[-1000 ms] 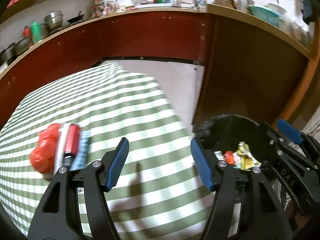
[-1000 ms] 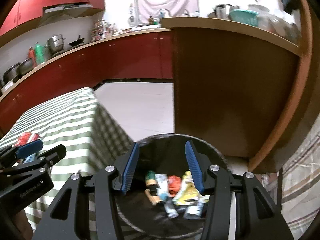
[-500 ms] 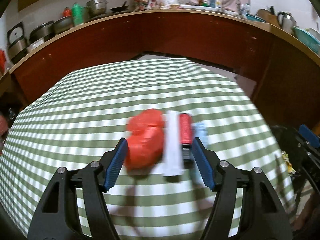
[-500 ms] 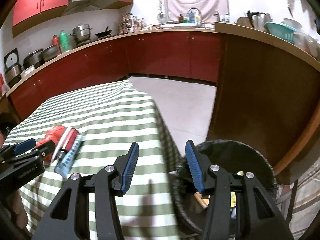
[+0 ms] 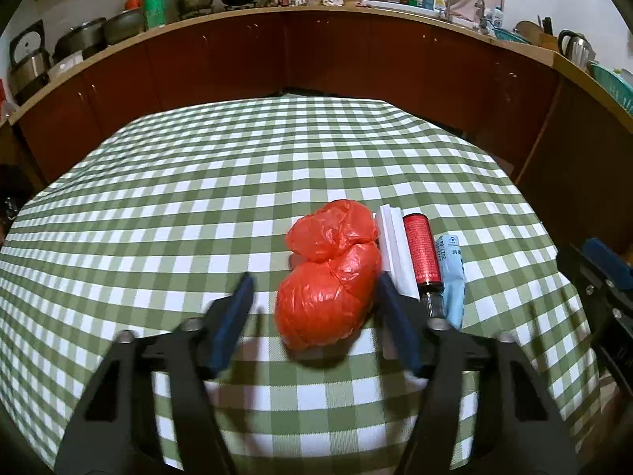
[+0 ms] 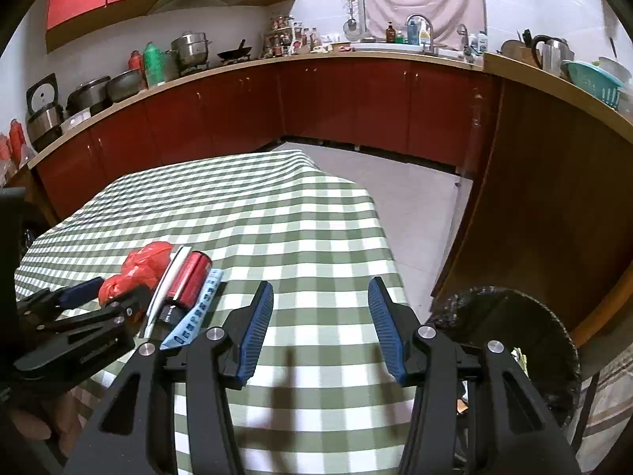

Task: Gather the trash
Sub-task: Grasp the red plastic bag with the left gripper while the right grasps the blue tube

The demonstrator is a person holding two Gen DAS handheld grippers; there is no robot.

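Left wrist view: checked green-and-white tablecloth fills frame; kitchen counter behind with pots
left gripper: jaws closing, blurred; red plastic bag sits between them; left pad apart from bag, right pad right at bag's edge, contact unclear; not gripped
trash row, left to right: red plastic bag; white flat piece just beside it; red can lying on its side, touching white piece; light blue tube at far right of row; all on cloth near table's right side
far right edge: right gripper, only partly seen

Right wrist view: same table from the right side
far left: left gripper over red plastic bag; part of a hand below it
trash row: white flat piece; red can; light blue tube; side by side on cloth
centre: right gripper; jaws parted, nothing between them, bare cloth below; released
right: black bin on floor beside table, bag-lined; some trash glimpsed inside behind gripper
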